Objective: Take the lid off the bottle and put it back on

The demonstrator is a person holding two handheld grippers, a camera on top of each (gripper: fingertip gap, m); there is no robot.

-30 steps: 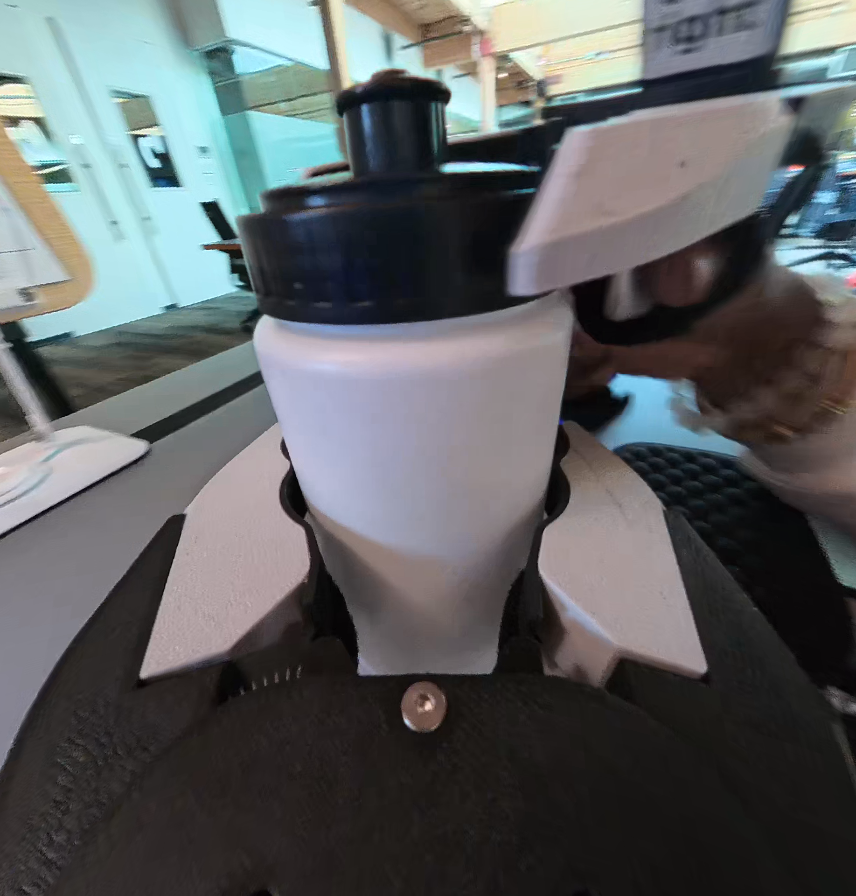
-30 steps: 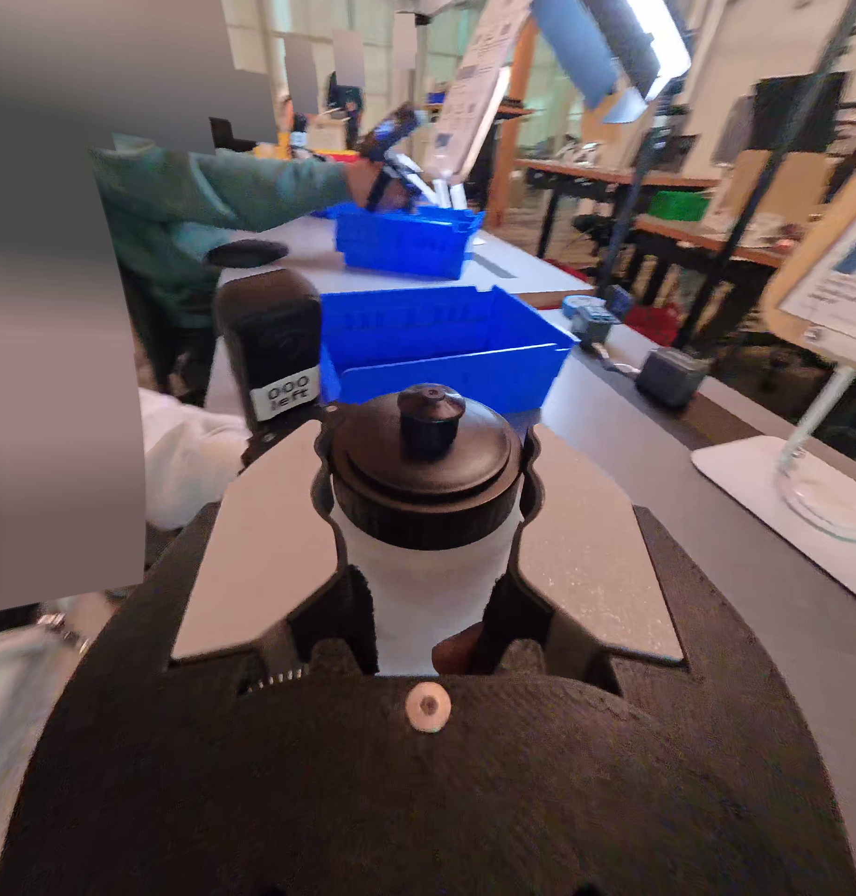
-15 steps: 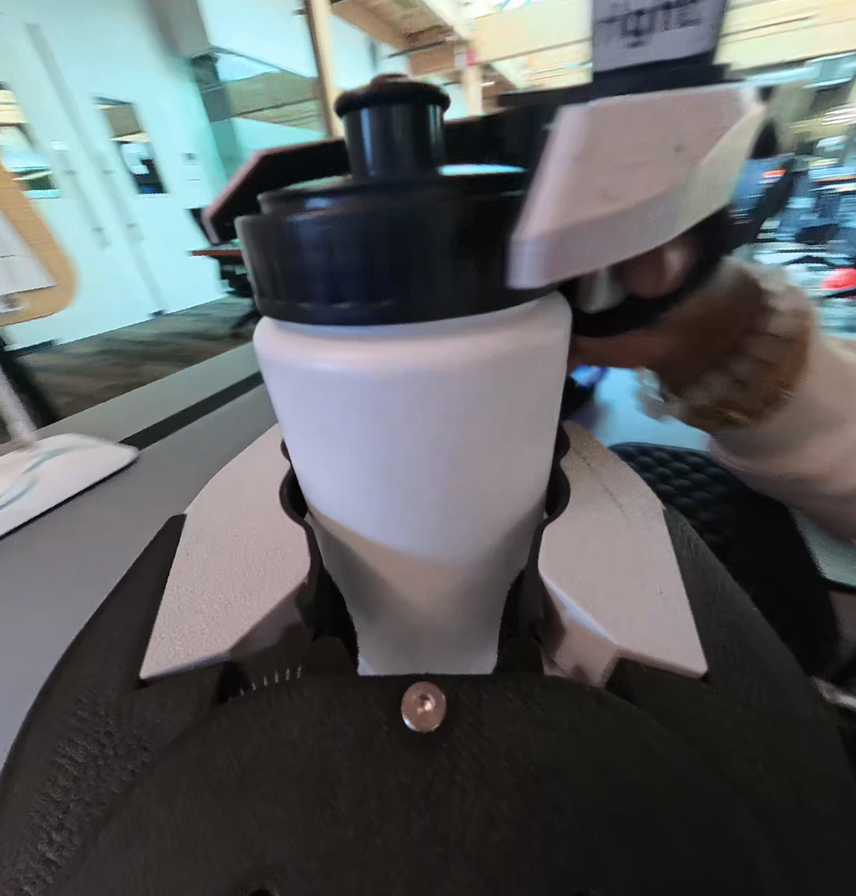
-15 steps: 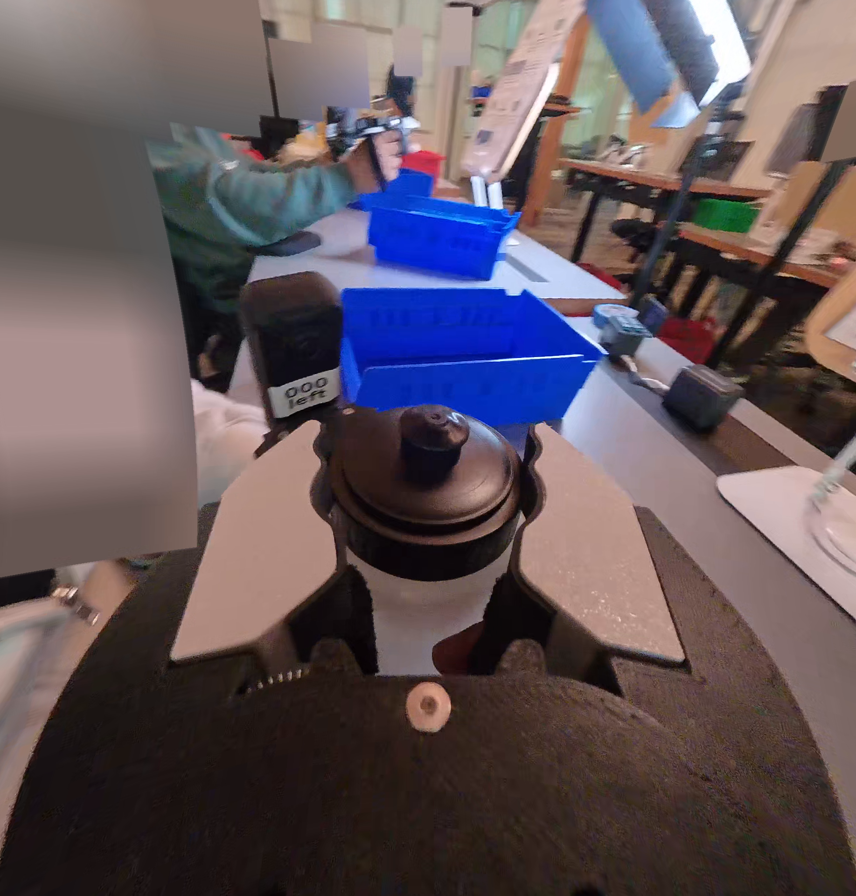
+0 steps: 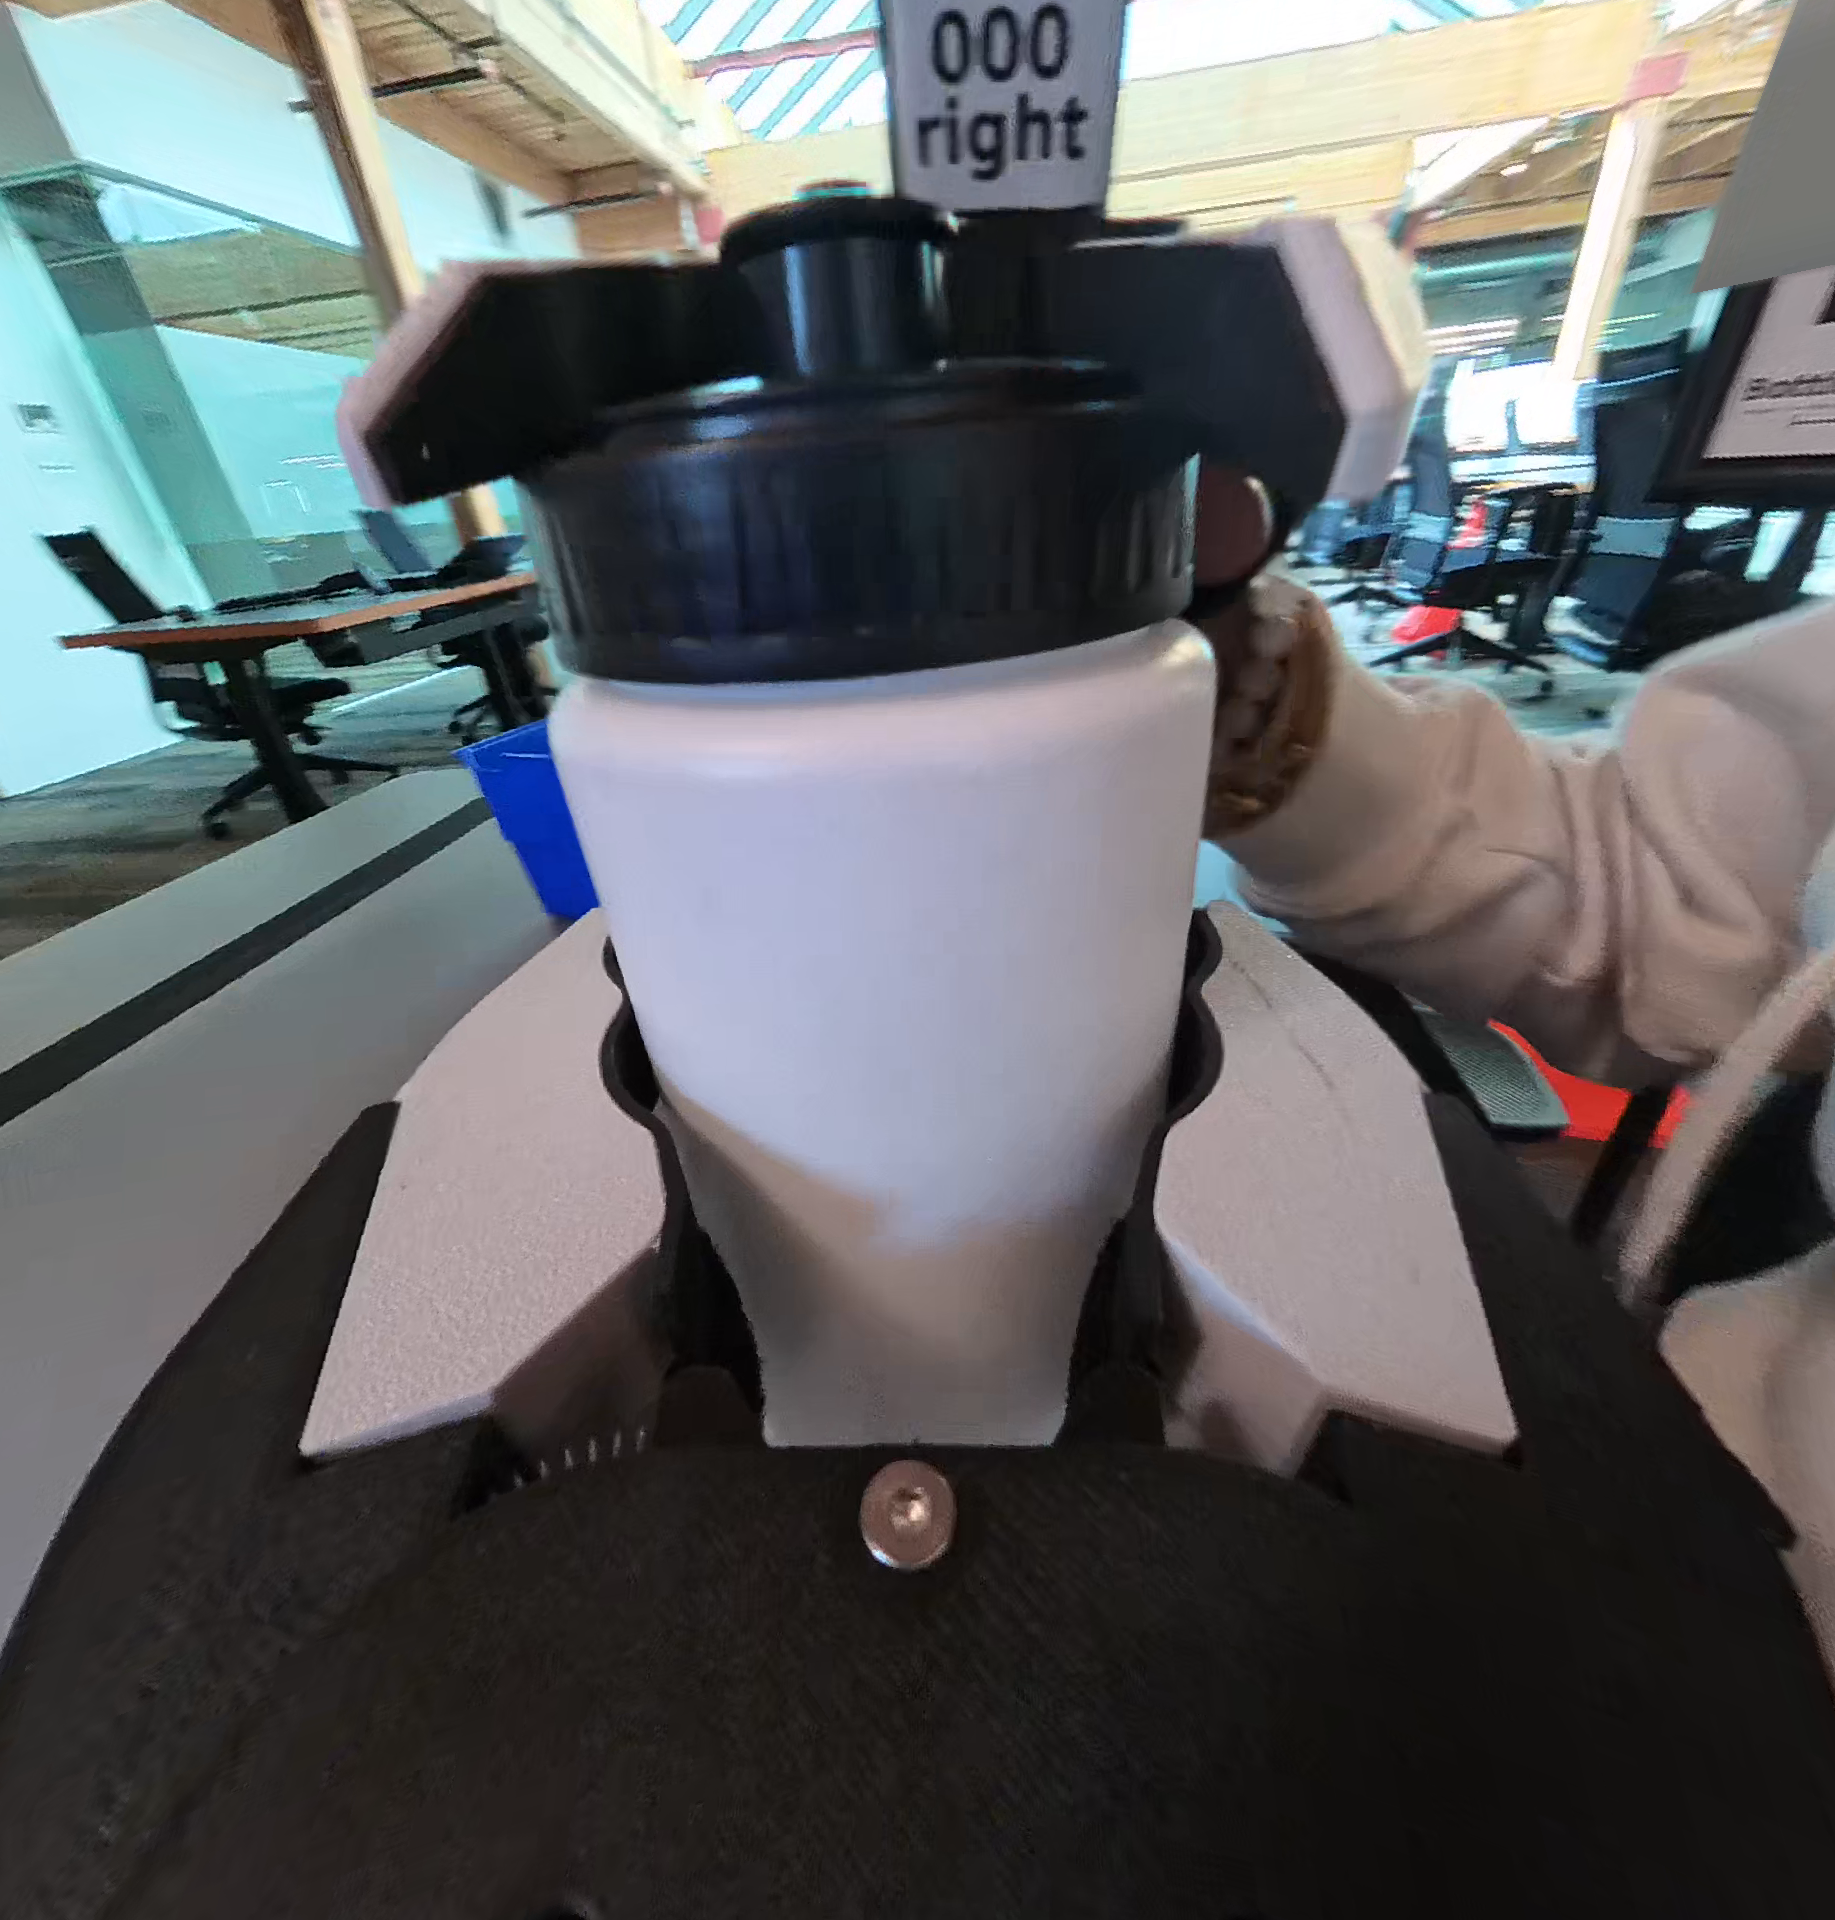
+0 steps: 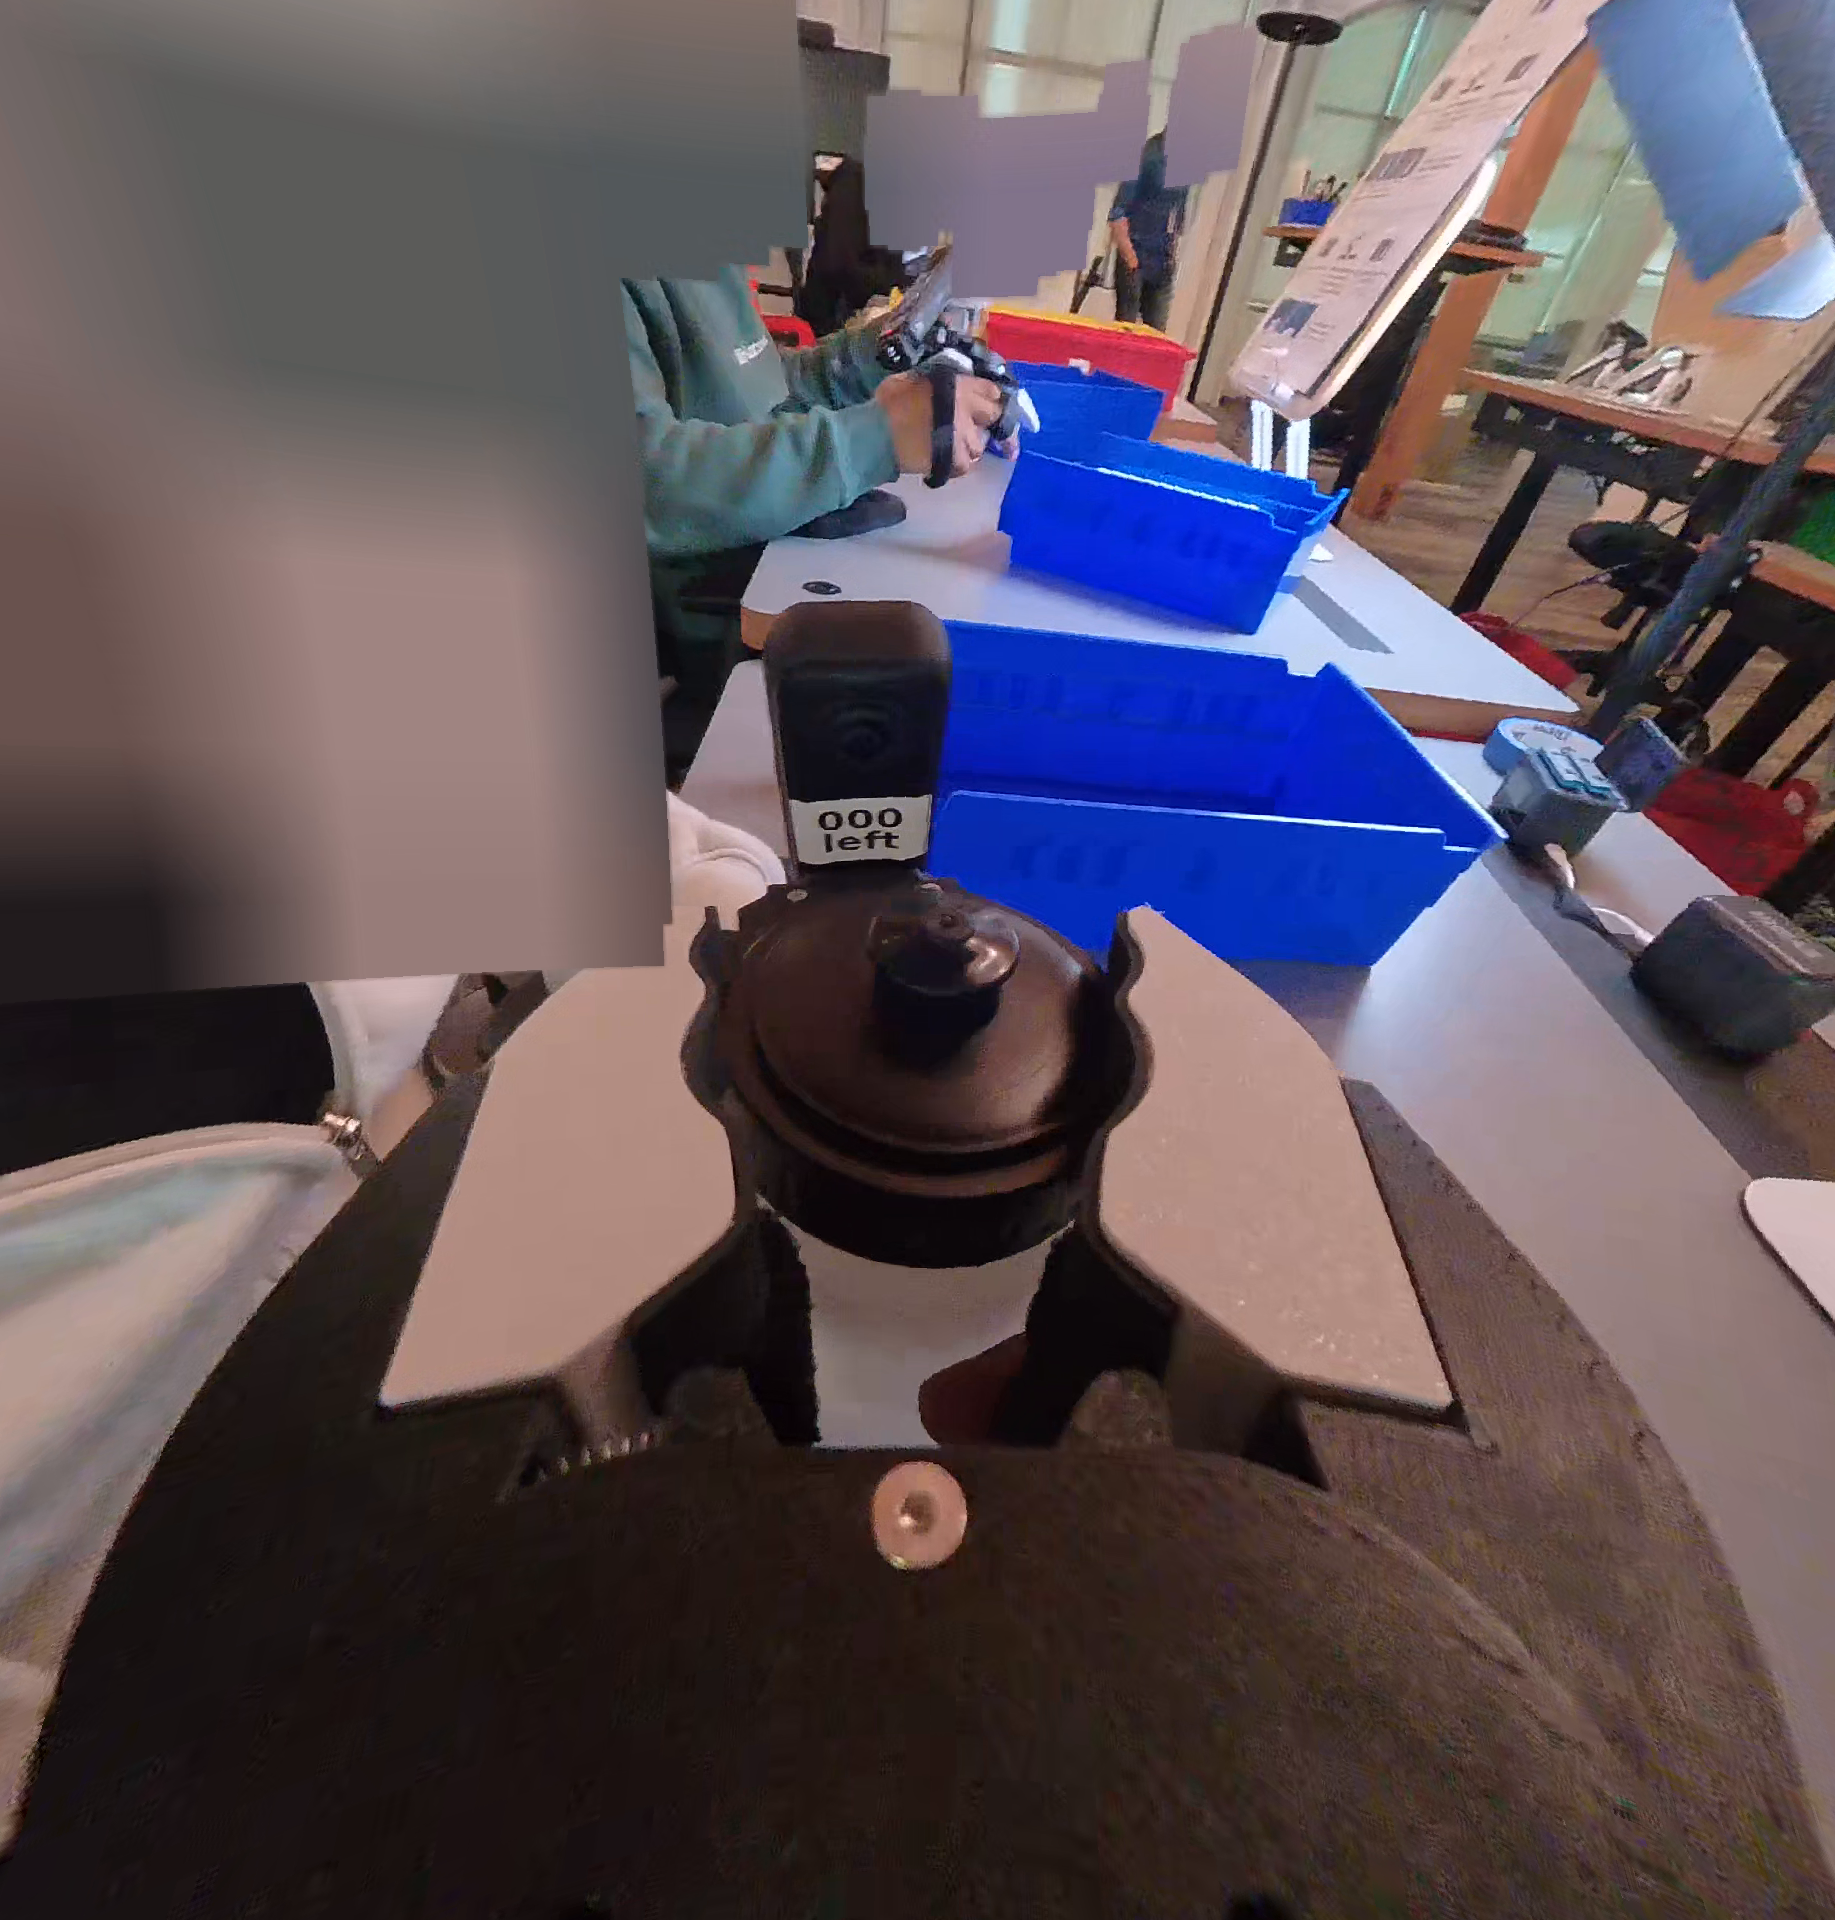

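A white bottle [image 5: 892,935] with a black screw lid [image 5: 861,540] and spout stands upright between the fingers of my left gripper [image 5: 902,997], which is shut on the bottle's body. My right gripper [image 6: 913,997] is shut on the black lid [image 6: 892,1091] from the far side; the white bottle [image 6: 882,1340] shows below the lid between its fingers. In the left wrist view the right gripper [image 5: 871,364] sits behind the lid with a finger [image 5: 456,374] on each side. The lid sits on the bottle.
A grey table [image 6: 1515,1091] carries a blue bin [image 6: 1183,810] just beyond the bottle, a second blue bin [image 6: 1152,520] farther off, a dark box [image 6: 1744,977] and a white base plate [image 6: 1817,1247] at right. A person in a green sleeve [image 6: 747,436] works at the far table. Some 9 centimeters of space lies between my two pairs of fingers.
The right gripper has swung around the lid from the bottle's right side to squarely behind it, still shut on the lid. The left gripper keeps its hold on the bottle; the background has shifted.
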